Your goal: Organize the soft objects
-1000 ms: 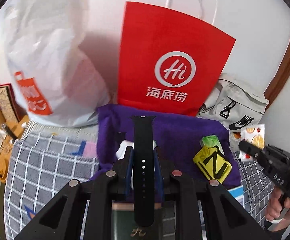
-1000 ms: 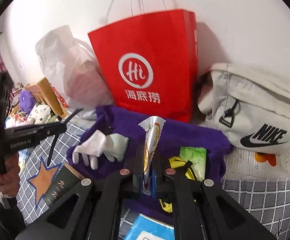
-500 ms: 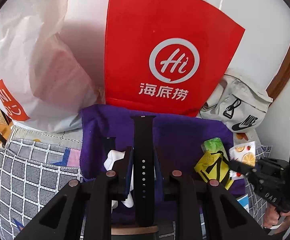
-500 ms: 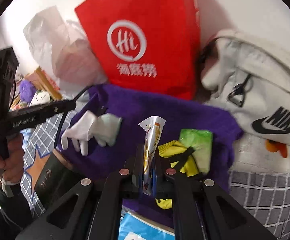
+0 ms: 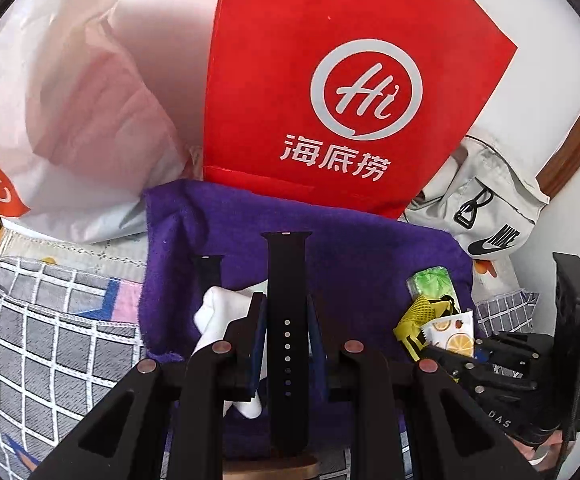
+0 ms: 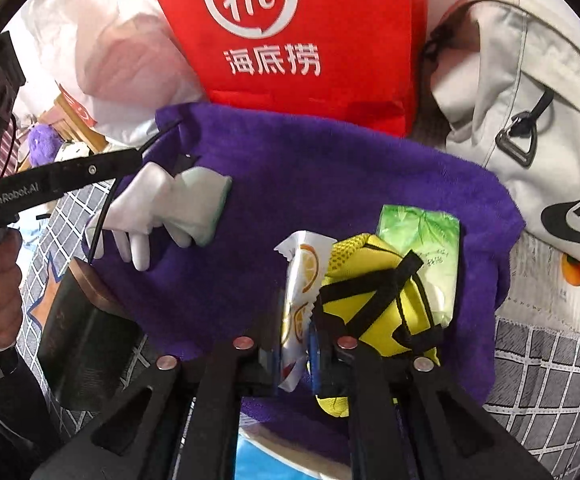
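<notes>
L gripper [image 5: 285, 332] clamped on black watch strap [image 5: 287, 320], upright btwn pads. R gripper [image 6: 296, 340] jaws just easing apart, orange-print sachet [image 6: 300, 280] btwn them, over purple towel [image 6: 330, 168].

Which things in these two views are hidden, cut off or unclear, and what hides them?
- Left wrist view: the glove is mostly behind the left claw and the black strap it grips.
- Left wrist view: a second strap shows only its top; the glove covers the rest.
- Right wrist view: the sachet's lower end sits inside the right claw, and its print is unreadable.
- Right wrist view: the blue item is cut off by the bottom edge and the towel.
</notes>
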Available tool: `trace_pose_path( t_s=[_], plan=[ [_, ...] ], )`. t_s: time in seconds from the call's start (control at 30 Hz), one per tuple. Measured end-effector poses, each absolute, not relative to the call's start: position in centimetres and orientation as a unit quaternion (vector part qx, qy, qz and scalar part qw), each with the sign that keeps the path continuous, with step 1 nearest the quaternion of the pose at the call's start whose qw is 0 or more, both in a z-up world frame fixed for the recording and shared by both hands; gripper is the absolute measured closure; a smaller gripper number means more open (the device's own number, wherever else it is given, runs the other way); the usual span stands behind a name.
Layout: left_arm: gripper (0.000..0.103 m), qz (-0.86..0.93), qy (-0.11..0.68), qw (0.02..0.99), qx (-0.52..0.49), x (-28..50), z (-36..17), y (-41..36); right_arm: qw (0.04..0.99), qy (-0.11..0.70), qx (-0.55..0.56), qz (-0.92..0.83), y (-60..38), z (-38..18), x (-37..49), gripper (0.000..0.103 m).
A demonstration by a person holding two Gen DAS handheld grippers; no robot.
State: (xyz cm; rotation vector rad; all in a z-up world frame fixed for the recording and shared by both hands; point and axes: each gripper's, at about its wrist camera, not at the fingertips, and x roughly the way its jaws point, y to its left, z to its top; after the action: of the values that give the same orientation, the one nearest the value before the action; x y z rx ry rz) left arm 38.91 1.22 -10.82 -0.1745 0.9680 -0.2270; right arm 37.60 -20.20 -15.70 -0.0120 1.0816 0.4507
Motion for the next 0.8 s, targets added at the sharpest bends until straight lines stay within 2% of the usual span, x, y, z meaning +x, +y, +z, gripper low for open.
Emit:
trace_pose_path(
  t_s=[0.07, 0.13, 0.17, 0.2, 0.8],
  plan=[
    [0.083, -0.114, 0.467, 0.873, -0.088, 39.1, -11.2, 1.0, 0.832, 0.513, -0.006, 0.210, -20.1, -15.8, 37.7, 0.086],
    [0.083, -0.121, 0.469, 0.869, -0.098, 39.4, -11.6, 0.9, 0.833, 0.512, -0.003, 0.210, -20.1, -15.7, 37.7, 0.074],
    [0.083, -0.122, 0.473, 0.867, -0.097, 39.5, -11.9, 0.8, 0.834, 0.511, -0.004, 0.209, -20.2, -15.6, 37.6, 0.062],
    [0.083, -0.120, 0.477, 0.866, -0.094, 39.6, -12.1, 0.7, 0.837, 0.507, -0.008, 0.208, -20.2, -15.5, 37.5, 0.057],
    [0.083, -0.111, 0.492, 0.858, -0.095, 40.3, -13.2, 0.6, 0.862, 0.467, 0.004, 0.196, -21.3, -12.7, 36.5, 0.051]
  ],
)
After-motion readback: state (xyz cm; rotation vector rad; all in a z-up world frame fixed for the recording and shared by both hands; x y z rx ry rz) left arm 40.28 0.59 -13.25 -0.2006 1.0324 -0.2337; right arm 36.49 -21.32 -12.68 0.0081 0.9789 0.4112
